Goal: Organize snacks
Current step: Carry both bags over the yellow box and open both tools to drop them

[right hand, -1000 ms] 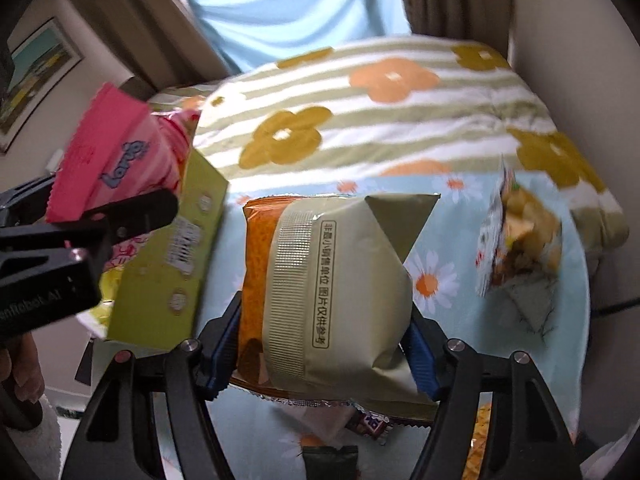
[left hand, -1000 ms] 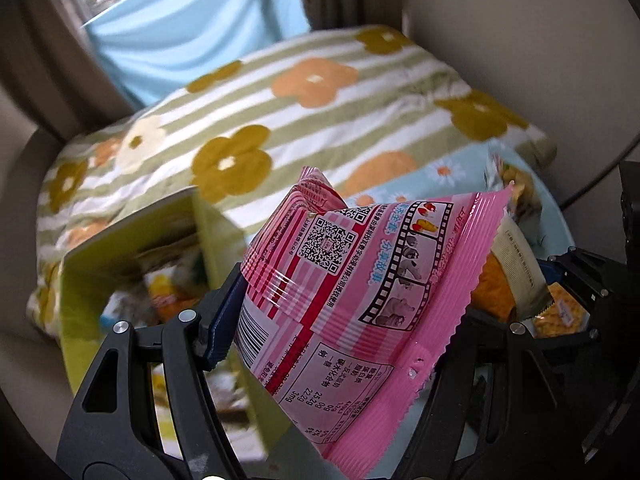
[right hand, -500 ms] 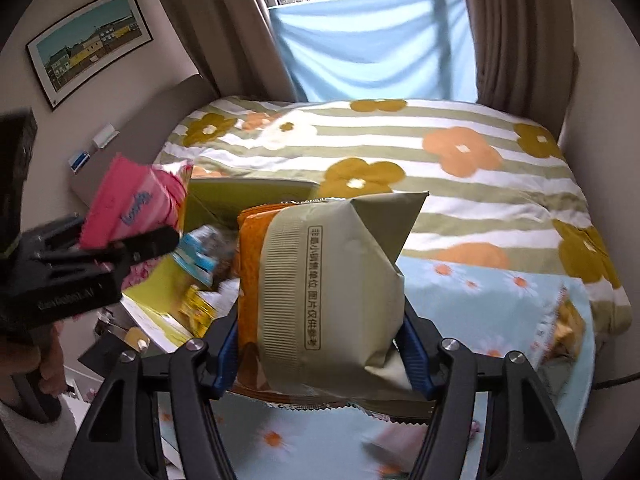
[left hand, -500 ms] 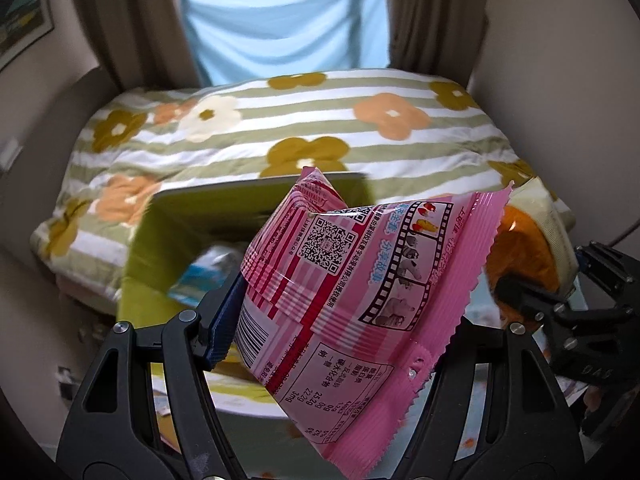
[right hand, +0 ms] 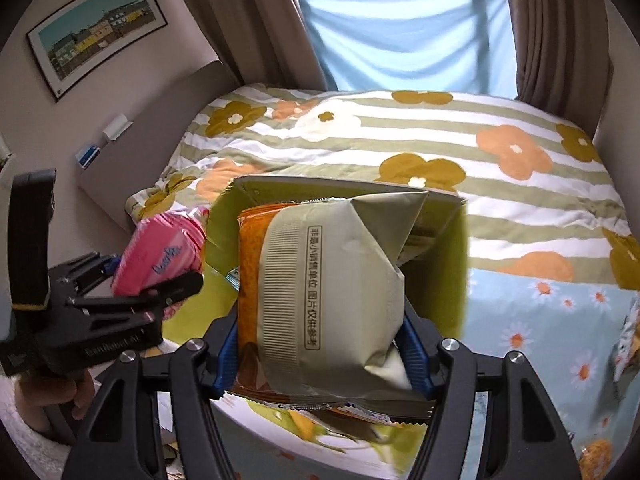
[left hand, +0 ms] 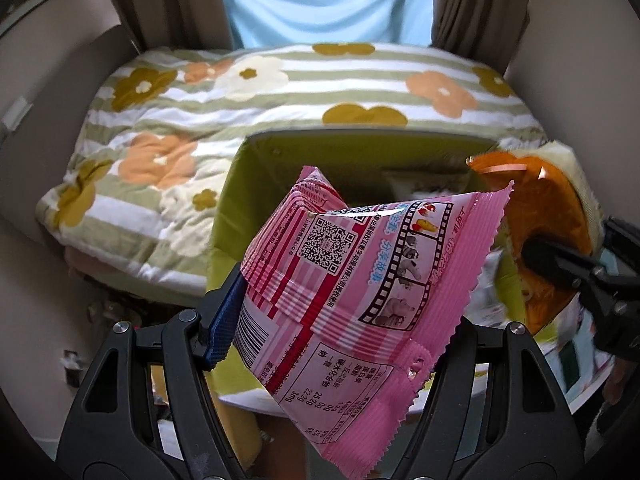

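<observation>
left gripper (left hand: 340, 320): clamped on the pink snack bag (left hand: 360, 304), which sits crooked between the fingers, one corner sticking up toward 1 o'clock, over the near-left part of the box.

right gripper (right hand: 320, 344): squeezing the beige-and-orange snack pack (right hand: 320, 296) round its middle, hanging right above the green box (right hand: 456, 264).

green box: open top, sits on the bed at about 12 o'clock from both cameras; a few packets already inside, too blurry to name.

crowding risk: both grippers are close over the same opening, so I'd guess the arms bump if they both drop at once.

rim risk: pink bag's wide seam could catch the box's near wall and flop outside.

slip risk: puffy packs, slick film... a squeeze that's off-centre could let one slide out early.

leftovers: a loose snack packet (right hand: 628, 344) lies on the daisy cloth (right hand: 552, 320) at 3 o'clock, well apart from the box.
</observation>
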`<state>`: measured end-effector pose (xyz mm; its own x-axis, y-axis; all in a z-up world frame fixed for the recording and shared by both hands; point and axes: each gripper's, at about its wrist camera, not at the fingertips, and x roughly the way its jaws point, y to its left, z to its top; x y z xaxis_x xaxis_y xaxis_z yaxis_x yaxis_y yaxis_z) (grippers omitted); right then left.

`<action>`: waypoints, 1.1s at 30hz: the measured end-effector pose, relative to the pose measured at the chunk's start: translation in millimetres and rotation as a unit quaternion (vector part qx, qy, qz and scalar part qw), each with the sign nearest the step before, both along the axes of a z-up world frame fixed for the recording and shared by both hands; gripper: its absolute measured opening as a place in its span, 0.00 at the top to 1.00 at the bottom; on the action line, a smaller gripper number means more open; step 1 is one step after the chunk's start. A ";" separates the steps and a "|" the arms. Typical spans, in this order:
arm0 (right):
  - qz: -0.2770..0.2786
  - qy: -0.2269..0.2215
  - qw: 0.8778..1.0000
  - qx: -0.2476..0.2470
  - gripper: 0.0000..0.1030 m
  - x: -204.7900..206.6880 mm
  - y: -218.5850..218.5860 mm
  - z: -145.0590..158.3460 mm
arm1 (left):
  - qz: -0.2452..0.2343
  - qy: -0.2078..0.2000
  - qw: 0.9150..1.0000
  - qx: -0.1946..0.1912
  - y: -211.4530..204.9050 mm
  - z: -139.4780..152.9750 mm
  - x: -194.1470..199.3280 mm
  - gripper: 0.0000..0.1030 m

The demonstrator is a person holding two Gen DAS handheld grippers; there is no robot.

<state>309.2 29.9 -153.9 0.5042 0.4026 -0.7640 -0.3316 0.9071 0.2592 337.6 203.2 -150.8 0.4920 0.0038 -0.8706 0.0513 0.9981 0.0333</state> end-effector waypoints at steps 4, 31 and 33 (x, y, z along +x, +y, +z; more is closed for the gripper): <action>-0.016 0.018 1.000 -0.006 0.39 1.6 10.7 -9.2 | -0.024 0.023 0.999 0.006 2.9 -31.7 6.3 0.35; 0.007 0.046 0.999 0.002 0.27 12.6 23.8 -29.3 | -0.009 -0.002 1.000 -0.019 4.3 -34.5 -33.0 0.00; 0.004 0.032 0.999 0.012 0.04 11.4 23.8 -26.9 | -0.006 -0.004 1.000 -0.017 4.8 -31.5 -35.8 0.00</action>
<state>320.6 53.7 -180.8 0.4515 0.4250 -0.7845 -0.3220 0.8976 0.3010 301.8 208.0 -182.4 0.4995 -0.0311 -0.8657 0.0626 0.9980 0.0003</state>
